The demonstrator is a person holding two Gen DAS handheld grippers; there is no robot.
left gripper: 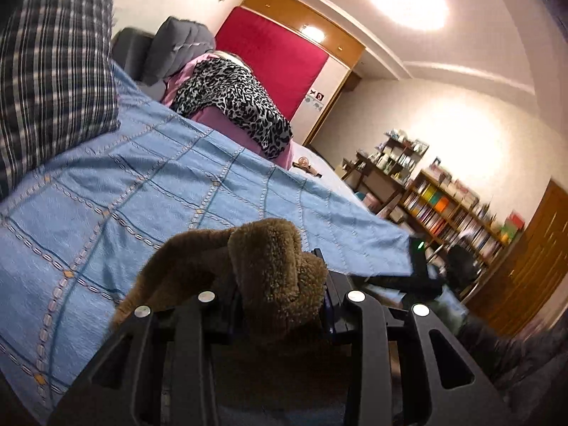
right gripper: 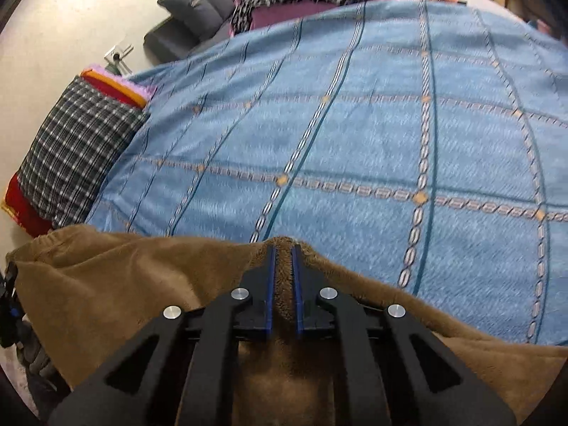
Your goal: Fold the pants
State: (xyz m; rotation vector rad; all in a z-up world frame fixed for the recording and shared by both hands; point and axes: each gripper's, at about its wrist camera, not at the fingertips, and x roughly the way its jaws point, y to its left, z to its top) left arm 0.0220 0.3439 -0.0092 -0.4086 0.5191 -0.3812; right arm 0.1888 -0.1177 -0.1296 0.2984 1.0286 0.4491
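Note:
The pants are brown fleece [right gripper: 117, 284]. In the right wrist view they hang spread across the near edge of the bed, and my right gripper [right gripper: 284, 252] is shut on their top edge. In the left wrist view my left gripper [left gripper: 280, 277] is shut on a bunched fold of the same brown pants [left gripper: 273, 259], held above the blue bedspread [left gripper: 142, 184]. The other gripper's black body [left gripper: 419, 277] shows to the right. The left gripper's edge [right gripper: 9, 291] shows at the far left of the right wrist view.
The blue patterned bedspread [right gripper: 355, 124] covers the bed. A folded plaid garment [right gripper: 78, 152] lies on a red stack at the left. A leopard-print cloth [left gripper: 234, 99] on purple fabric and grey cushions [left gripper: 181, 46] lie at the far end. Bookshelves [left gripper: 447, 206] stand beyond.

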